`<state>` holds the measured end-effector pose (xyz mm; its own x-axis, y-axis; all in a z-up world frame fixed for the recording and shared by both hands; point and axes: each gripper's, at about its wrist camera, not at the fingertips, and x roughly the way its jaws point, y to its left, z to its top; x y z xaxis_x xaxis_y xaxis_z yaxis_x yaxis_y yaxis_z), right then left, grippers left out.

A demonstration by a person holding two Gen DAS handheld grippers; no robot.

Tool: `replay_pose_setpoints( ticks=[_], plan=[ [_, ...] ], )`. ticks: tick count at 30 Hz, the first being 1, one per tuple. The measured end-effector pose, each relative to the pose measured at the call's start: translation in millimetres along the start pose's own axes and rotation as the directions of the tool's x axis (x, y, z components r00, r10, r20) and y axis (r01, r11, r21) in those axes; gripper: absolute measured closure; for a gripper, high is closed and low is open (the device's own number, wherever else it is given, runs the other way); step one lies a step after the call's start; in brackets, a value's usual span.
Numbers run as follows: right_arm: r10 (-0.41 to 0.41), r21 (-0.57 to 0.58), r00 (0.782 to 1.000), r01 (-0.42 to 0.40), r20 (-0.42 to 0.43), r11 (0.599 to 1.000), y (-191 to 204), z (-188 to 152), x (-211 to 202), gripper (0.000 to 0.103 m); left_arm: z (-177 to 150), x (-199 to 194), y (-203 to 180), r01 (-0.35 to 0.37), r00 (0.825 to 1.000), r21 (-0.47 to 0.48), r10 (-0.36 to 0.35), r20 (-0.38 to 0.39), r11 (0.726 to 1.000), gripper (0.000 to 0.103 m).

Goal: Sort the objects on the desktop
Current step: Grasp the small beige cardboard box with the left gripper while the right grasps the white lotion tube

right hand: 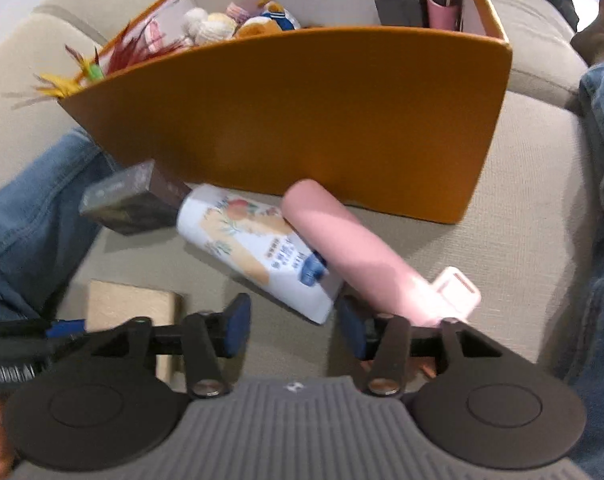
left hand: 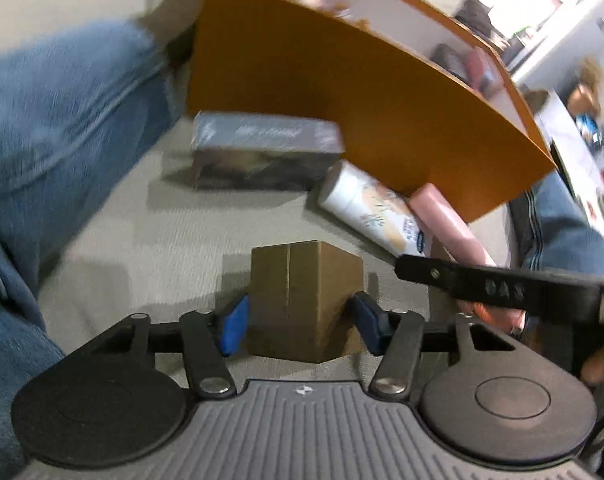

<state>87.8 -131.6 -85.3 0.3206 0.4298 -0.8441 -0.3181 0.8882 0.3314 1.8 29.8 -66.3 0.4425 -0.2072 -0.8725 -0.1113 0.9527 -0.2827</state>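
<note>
While straddling 1 brown carton (left hand: pixel 302 300) before the orange bin (left hand: pixel 341 120), left gripper (left hand: pixel 302 320) wide; right gripper (right hand: pixel 294 324) spread, empty; 2 tubes (right hand: pixel 254 248), 1 dark box (right hand: pixel 130 200); beige cushion (right hand: pixel 521 200).

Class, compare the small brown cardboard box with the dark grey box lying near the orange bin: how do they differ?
The brown cardboard box is plain, short and blocky; the dark grey box is printed, long and flat. The brown one stands between the left gripper jaws; the grey one lies alone beside the orange bin. Both are closed and rest on the beige cushion.
</note>
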Motion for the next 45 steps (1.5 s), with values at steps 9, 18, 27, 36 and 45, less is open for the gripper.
replay_pose_setpoints(
  ticks=[9, 18, 27, 36, 45],
  plan=[
    [0.087, 0.130, 0.995, -0.094, 0.058, 0.987, -13, -2, 5, 0.090, 2, -17, 0, -0.086, 0.994, -0.003, 0.086, 0.074, 0.996, 0.046],
    [0.085, 0.271, 0.995, -0.094, 0.045, 0.958, -23, -6, 0, 0.085, 26, -4, 2, -0.098, 0.989, -0.053, 0.103, 0.108, 0.994, 0.047],
    [0.111, 0.353, 0.991, -0.131, 0.077, 0.927, -21, -4, 14, 0.052, 24, -6, 6, -0.107, 0.988, -0.063, 0.113, 0.109, 0.992, 0.047],
    [0.208, 0.415, 0.960, -0.269, 0.186, 0.869, -37, -8, 10, 0.089, 24, -7, 11, -0.093, 0.988, -0.092, 0.103, 0.115, 0.991, 0.047],
    [0.220, 0.078, 0.923, -0.256, 0.316, 0.963, 21, -3, -36, 0.088, 26, -11, 16, -0.113, 0.984, -0.109, 0.127, 0.122, 0.988, 0.047]
  ],
)
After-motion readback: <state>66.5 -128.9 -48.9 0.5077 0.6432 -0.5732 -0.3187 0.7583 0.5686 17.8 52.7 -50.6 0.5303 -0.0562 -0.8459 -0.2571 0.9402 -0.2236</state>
